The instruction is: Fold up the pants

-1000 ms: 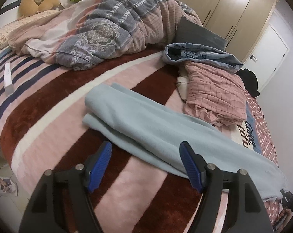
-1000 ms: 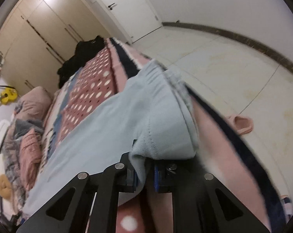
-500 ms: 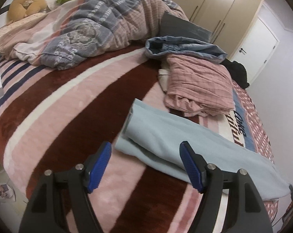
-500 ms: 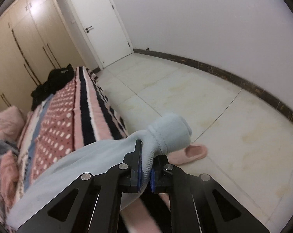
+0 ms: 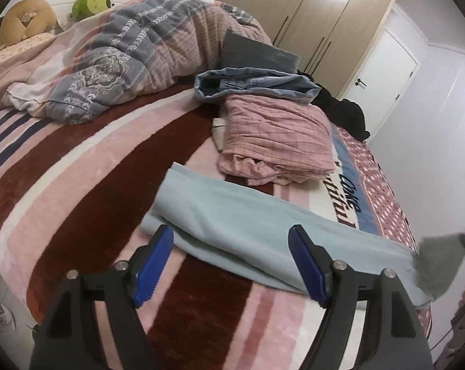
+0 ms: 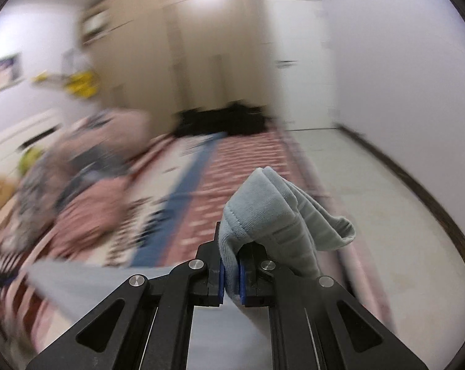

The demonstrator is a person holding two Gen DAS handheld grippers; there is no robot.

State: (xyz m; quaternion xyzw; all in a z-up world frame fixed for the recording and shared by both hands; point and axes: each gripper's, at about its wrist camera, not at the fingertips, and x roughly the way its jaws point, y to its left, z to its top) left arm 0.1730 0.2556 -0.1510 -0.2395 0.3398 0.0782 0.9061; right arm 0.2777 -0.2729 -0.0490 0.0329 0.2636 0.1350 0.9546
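While the light blue pants lie in a long band across the striped bed, their long axis runs from the leg ends just ahead of the left claw away to the waistband end at the right bed edge. That end is lifted and pinched between the closed blue pads of the right claw, which holds a bunched fold of the cloth above the bed. The left claw is nearer the leg ends; its jaws have just been opening and stand wide, hovering over the cloth and gripping nothing.
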